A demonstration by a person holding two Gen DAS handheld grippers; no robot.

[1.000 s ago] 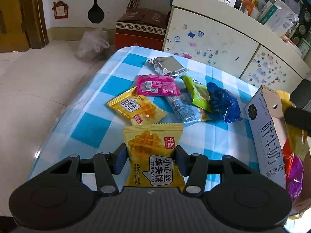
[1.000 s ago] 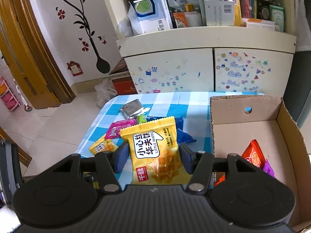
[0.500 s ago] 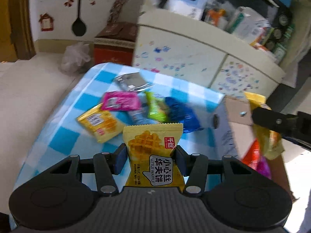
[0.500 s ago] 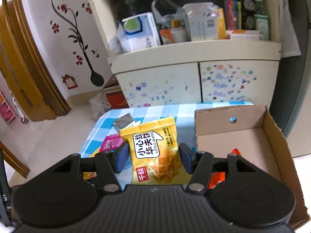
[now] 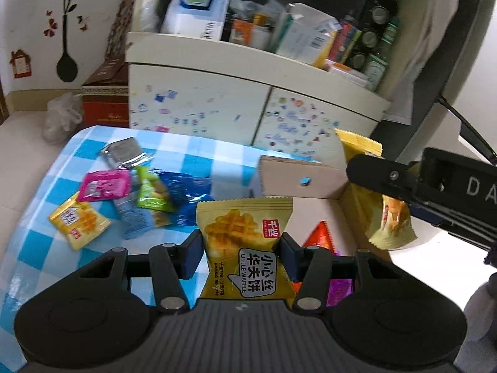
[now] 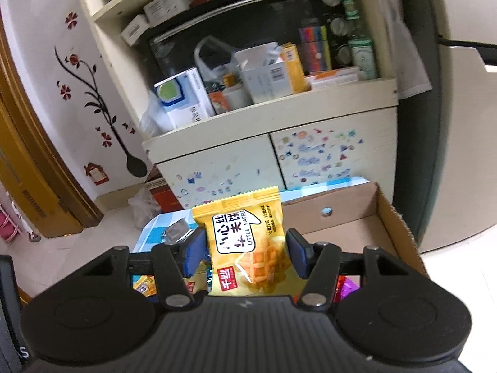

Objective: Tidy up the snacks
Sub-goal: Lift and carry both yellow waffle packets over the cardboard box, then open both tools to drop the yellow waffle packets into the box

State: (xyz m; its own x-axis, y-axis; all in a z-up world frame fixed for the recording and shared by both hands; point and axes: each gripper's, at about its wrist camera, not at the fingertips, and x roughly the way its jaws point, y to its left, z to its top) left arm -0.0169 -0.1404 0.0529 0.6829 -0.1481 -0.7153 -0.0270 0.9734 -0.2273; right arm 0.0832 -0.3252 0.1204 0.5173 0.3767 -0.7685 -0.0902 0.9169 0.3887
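Both grippers, left [image 5: 240,250] and right [image 6: 245,251], each clamped on a yellow waffle packet [image 5: 245,255] above the cardboard box [image 5: 298,180], presumably for dropping in; other snacks [image 5: 102,185] loose beside it.

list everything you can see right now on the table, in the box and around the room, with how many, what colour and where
waffle packets: 2 held, yellow, one in each tool; the other
waffle packet on table: 1, yellow, near left edge of the cloth
pink packet: 1, behind that yellow one
silver packet: 1, far end of the table
green packet: 1, mid-table, on the blue wrapper
pale blue packet: 1, beside the green one
tablecloth: 1, blue and white check
cardboard box: 1, brown, right side of the table
red packet: 1, in the box
purple packet: 1, in the box
cabinet: 1, cream, stickered, behind the table
left tool: 1, black, blue pads
right tool: 1, black, blue pads
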